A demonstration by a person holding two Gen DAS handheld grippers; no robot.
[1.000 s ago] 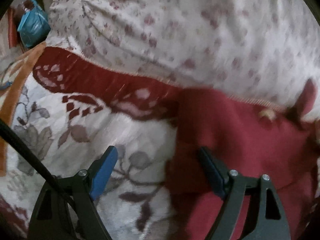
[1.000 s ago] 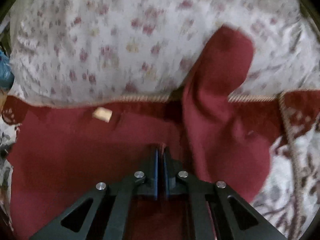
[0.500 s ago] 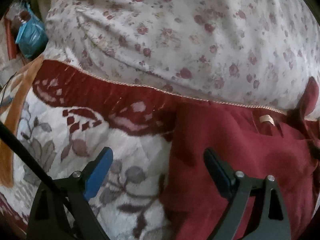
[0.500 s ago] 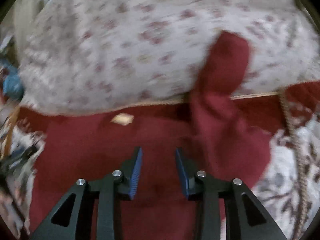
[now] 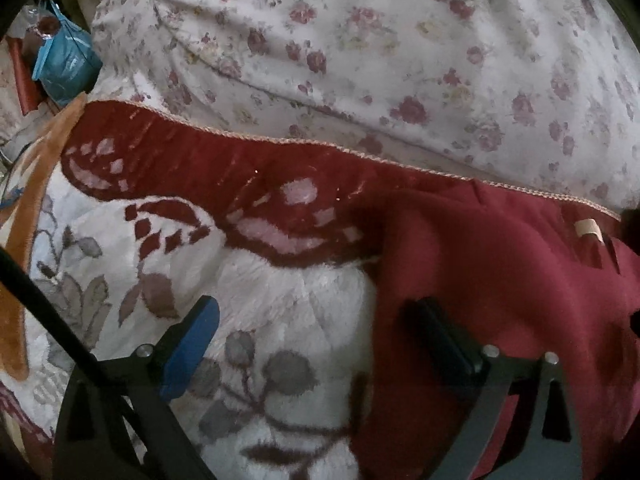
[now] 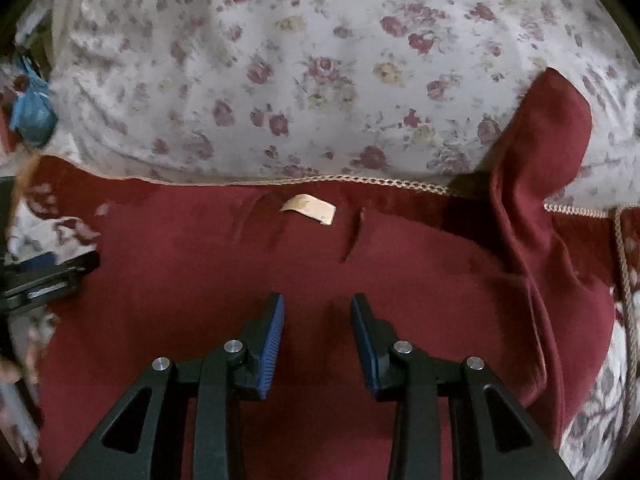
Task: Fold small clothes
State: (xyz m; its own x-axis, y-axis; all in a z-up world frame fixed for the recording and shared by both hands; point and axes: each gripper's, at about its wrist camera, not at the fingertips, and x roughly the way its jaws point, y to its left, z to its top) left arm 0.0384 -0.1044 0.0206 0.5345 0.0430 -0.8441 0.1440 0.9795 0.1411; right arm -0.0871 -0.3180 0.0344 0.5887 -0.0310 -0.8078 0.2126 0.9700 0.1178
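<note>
The dark red garment (image 6: 304, 280) is spread on the patterned blanket (image 5: 280, 320), its collar label (image 6: 308, 209) toward the floral bedding (image 6: 320, 60). The left gripper (image 5: 316, 332) has just been opening and stands wide, astride the garment's left edge, gripping nothing. The right gripper (image 6: 318, 332) is partly parted, nothing between its pads. One sleeve (image 6: 540, 152) is thrown up onto the bedding (the other cannot be seen); it is best gripped near the cuff and laid flat across the body

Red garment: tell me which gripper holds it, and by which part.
Neither. Both the left gripper and right gripper hang open over the red garment, nothing gripped.
</note>
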